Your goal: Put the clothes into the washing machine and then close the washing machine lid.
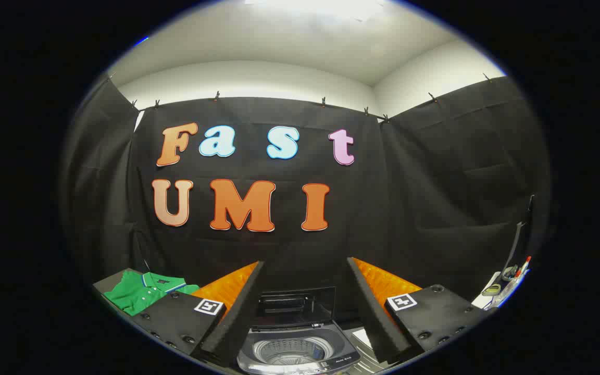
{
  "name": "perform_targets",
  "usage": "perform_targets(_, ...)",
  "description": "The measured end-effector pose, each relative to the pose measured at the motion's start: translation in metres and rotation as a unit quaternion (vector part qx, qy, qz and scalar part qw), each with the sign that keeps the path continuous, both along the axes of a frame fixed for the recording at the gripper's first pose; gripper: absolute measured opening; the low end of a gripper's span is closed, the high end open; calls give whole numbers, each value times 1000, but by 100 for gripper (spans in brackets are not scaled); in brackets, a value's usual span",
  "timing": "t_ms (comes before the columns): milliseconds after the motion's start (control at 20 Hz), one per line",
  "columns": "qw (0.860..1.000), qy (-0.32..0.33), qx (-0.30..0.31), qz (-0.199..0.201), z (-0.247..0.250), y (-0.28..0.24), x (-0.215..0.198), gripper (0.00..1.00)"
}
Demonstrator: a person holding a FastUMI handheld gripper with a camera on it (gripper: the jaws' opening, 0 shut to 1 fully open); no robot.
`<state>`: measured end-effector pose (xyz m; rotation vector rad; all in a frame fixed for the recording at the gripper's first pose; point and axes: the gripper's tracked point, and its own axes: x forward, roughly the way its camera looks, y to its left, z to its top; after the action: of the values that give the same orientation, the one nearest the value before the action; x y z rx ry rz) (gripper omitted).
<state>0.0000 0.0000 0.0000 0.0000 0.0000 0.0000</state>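
- Right up close, the gripper (300, 317) has its two fingers spread wide apart, and nothing is held between them.
- Each finger has a black foam pad on its inner side and bright orange on the outside.
- The left finger (232, 312) and the right finger (375, 312) each have a black block at the base with a small black-and-white square tag on top.
- Just ahead, low down between the two fingers, sits the washing machine (297, 349).
- Its lid (295, 302) is up and stands at the back of the machine, so the top is open.
- You can see the round silver tub (288, 350) inside, with lots of little holes in it.
- Off to the left, past the left finger, a green shirt (144, 291) lies flat on a surface. It has a collar with a white and blue edge. It is well apart from the washing machine and is not in the tub.
- Off to the right, past the right finger, a few small things (508, 281) sit on a white surface, too small to tell what they are.
- Farthest back hangs the black cloth wall (435, 208), held up by small clips, with a white wall and ceiling above it.
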Motion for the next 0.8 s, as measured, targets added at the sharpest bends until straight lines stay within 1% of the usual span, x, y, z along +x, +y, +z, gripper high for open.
perform_targets(200, 1000, 3, -4, -2, 0, 9, 3, 98)
perform_targets(500, 1000, 19, 22, -9, -13, 15, 11, 98)
perform_targets(800, 1000, 17, 22, -10, -11, 28, 17, 98)
